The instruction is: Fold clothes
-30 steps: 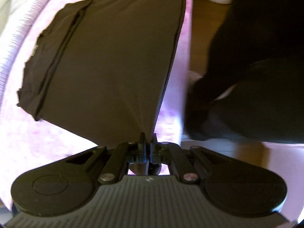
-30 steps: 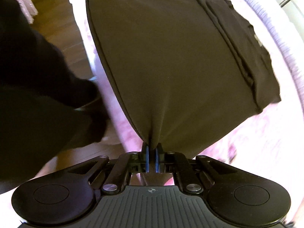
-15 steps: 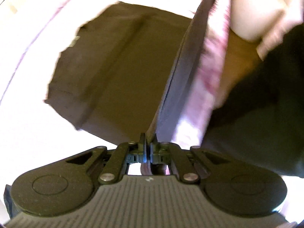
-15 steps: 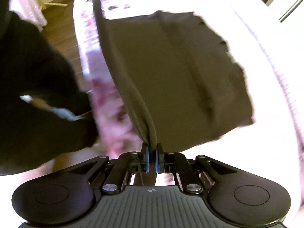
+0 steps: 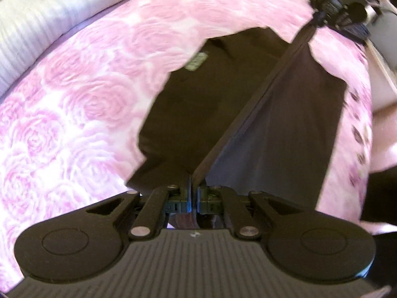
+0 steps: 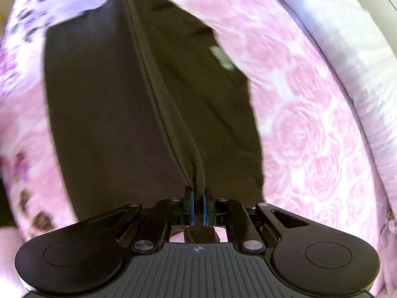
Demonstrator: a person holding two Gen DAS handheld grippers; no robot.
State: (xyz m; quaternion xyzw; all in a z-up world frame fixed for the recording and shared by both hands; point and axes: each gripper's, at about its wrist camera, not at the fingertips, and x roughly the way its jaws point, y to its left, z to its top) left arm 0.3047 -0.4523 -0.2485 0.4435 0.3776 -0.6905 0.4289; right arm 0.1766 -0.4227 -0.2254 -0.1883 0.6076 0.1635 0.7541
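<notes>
Both grippers are matte black: the left gripper [image 5: 194, 193] and right gripper [image 6: 197, 204] each have a ribbed grey base, round side discs, angled link arms with silver screws; the right jaws seemingly carry blue pads.

Left tool [image 5: 194, 193] closed tight, both fingers [image 5: 186, 195] pressed together on a thin fold of dark cloth, linkage arms drawn inward, pointed forward and slightly down. Right tool [image 6: 197, 204] likewise clamped, blue-edged pads [image 6: 191, 207] nearly parallel with a thicker roll of the same cloth between them. Seen from the left wrist camera, right tool [image 5: 322, 12] at upper right, raised, gripping the far end of the taut hem. Both tools level with each other and well apart, facing roughly toward one another.
</notes>
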